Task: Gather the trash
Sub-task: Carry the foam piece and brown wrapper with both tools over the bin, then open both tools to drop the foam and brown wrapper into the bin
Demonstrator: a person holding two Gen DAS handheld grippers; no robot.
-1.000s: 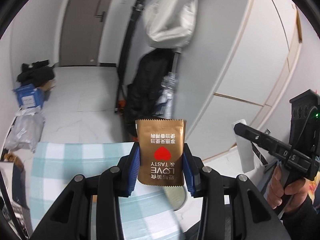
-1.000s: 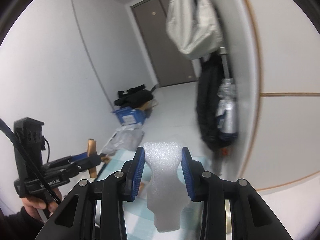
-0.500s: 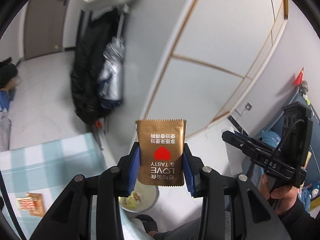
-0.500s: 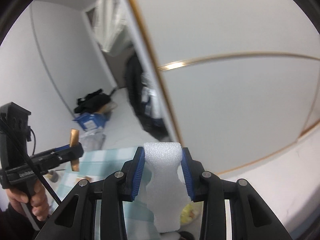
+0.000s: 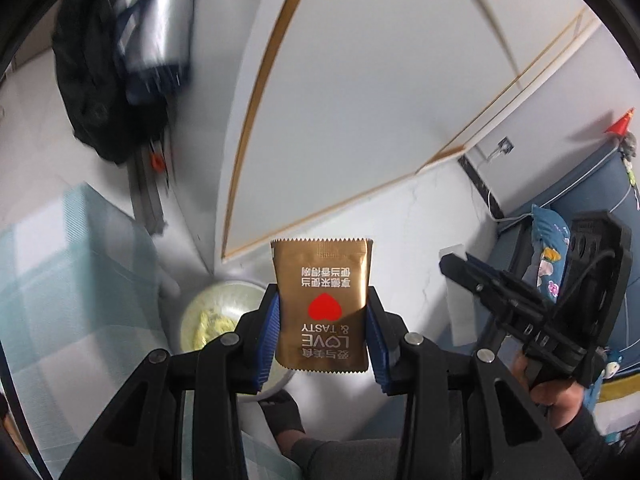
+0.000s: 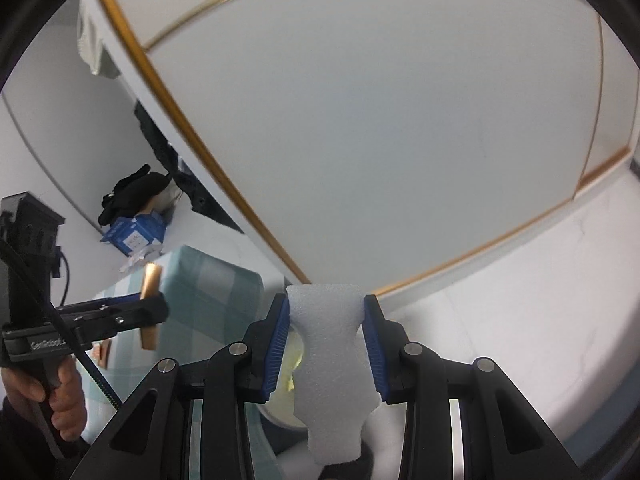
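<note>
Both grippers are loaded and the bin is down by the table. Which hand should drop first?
Probably left. The left gripper, clamping the brown packet, has the open bin just beside and below its fingers. The right gripper with the foam piece sees only a sliver of it, so it's harder to judge.

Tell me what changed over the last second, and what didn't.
Both views swung from the doorway and hanging bags down along the white wall to the floor. A round bin with yellowish scraps has come into sight below the left gripper and right gripper. Unchanged: the left stays clamped on the gold snack packet, the right on the white foam piece.
</note>
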